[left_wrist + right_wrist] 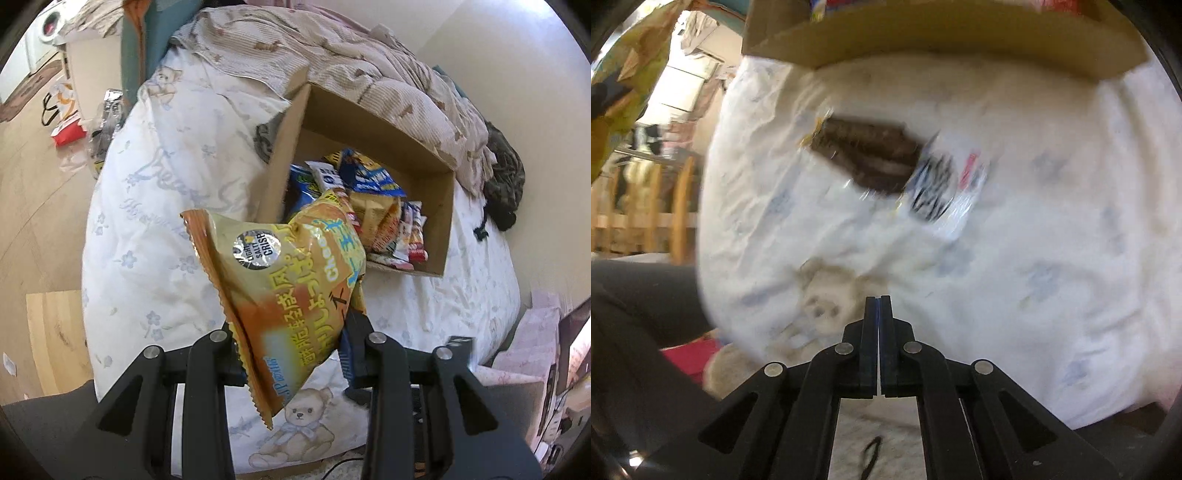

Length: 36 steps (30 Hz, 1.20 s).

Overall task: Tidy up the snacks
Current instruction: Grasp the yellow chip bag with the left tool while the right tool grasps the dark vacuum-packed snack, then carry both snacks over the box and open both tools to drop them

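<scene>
My left gripper [295, 343] is shut on an orange and yellow cheese crisp bag [280, 280] and holds it above the bed, in front of the open cardboard box [388, 129]. The box lies on the bed and holds several snack packs [369, 199]. In the right wrist view, my right gripper [878, 301] is shut and empty over the white bedding. A brown cookie pack with a white end [894, 166] lies on the bedding ahead of it, blurred. The box's front edge [942, 48] shows at the top, and the held crisp bag [624, 85] at the far left.
The white teddy-print duvet [166, 184] covers the bed. A rumpled beige blanket [351, 62] lies behind the box. A dark cloth [506, 184] lies at the right near the wall. Bags [66, 118] lie on the wooden floor at left. Wooden railing [646, 206] stands at left.
</scene>
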Tool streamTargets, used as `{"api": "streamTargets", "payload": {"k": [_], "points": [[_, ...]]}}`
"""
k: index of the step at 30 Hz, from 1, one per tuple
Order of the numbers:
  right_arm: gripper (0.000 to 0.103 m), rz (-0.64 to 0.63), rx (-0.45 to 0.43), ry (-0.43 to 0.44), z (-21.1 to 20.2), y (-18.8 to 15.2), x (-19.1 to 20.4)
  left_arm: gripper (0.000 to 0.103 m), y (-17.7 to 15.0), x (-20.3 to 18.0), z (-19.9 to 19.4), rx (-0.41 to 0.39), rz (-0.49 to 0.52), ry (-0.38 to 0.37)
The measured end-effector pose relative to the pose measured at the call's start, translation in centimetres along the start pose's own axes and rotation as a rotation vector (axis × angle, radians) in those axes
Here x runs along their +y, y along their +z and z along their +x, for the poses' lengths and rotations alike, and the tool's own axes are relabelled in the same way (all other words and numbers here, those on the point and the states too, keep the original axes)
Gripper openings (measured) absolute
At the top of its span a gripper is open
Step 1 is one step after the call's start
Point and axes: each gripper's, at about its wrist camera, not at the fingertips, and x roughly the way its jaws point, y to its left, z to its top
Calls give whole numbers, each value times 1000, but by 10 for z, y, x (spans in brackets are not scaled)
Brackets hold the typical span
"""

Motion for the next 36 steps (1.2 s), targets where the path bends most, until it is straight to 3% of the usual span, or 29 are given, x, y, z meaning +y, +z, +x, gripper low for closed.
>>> {"api": "streamTargets", "payload": {"k": [2, 3, 5, 6, 7, 13, 16, 20, 23, 28, 36], "points": [[8, -3, -54, -2, -11, 10, 4, 31, 0, 7, -3, -7, -25, 5], [14, -15, -80, -8, -17, 17, 6, 32, 1, 9, -3, -9, -34, 7], [57, -59, -109, -35, -24, 31, 10, 31, 2, 14, -4, -10, -49, 14], [88, -94, -118, -45, -24, 38, 15, 31, 2, 15, -3, -12, -55, 16], [91, -130, -122, -44, -23, 44, 22, 32, 2, 16, -3, -12, -59, 18], [90, -481, -41, -211, 23, 68, 53, 32, 5, 11, -6, -60, -33, 59], [90, -569, -14, -266, 45, 75, 57, 32, 5, 11, -6, -71, -18, 80], [91, -496, 12, -223, 62, 87, 45, 32, 6, 12, -1, -65, -16, 97], [92, -515, 3, -229, 63, 89, 47, 32, 8, 11, 2, -64, -22, 102], [66, -516, 15, -163, 56, 90, 53, 32, 9, 4, 5, -70, -6, 102], [63, -339, 43, -56, 38, 96, 29, 32, 8, 10, 2, -76, -11, 116]]}}
